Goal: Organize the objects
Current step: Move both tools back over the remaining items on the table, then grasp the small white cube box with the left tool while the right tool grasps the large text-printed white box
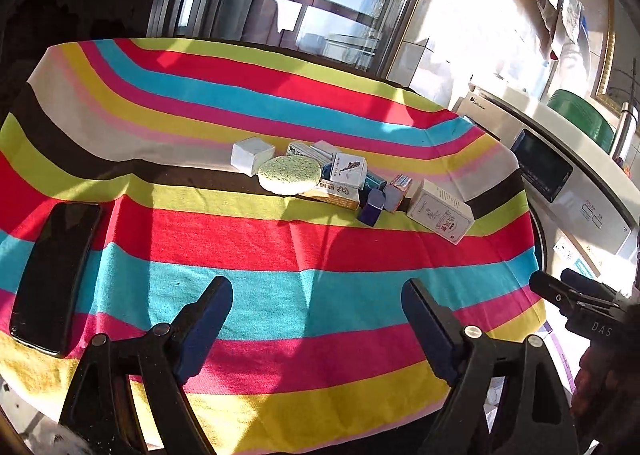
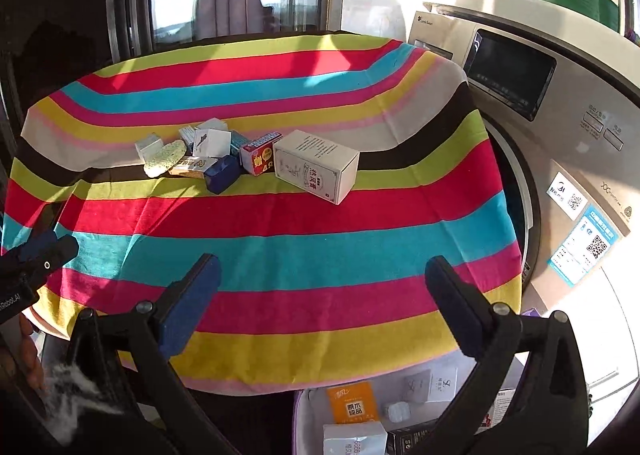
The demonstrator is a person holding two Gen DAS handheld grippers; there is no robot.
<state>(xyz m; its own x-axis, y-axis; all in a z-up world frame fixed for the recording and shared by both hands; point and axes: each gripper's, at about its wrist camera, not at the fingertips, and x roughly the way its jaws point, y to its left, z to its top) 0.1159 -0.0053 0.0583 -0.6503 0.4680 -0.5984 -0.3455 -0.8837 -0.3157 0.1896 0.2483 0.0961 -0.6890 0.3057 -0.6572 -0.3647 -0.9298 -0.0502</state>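
A cluster of small boxes lies mid-table on the striped cloth (image 1: pixel 280 247): a large white box (image 1: pixel 440 211) (image 2: pixel 316 166), a red box (image 2: pixel 258 157), a dark blue box (image 1: pixel 372 207) (image 2: pixel 222 173), a white cube (image 1: pixel 252 155), and a round green sponge (image 1: pixel 289 175) (image 2: pixel 165 157). My left gripper (image 1: pixel 316 315) is open and empty above the near cloth. My right gripper (image 2: pixel 320 295) is open and empty, also short of the cluster. Each gripper's tip shows at the edge of the other's view.
A black phone (image 1: pixel 54 275) lies at the table's left edge. A washing machine (image 2: pixel 560 143) stands close on the right. A bin (image 2: pixel 304 407) holding several boxes sits on the floor below the near table edge. A window is behind the table.
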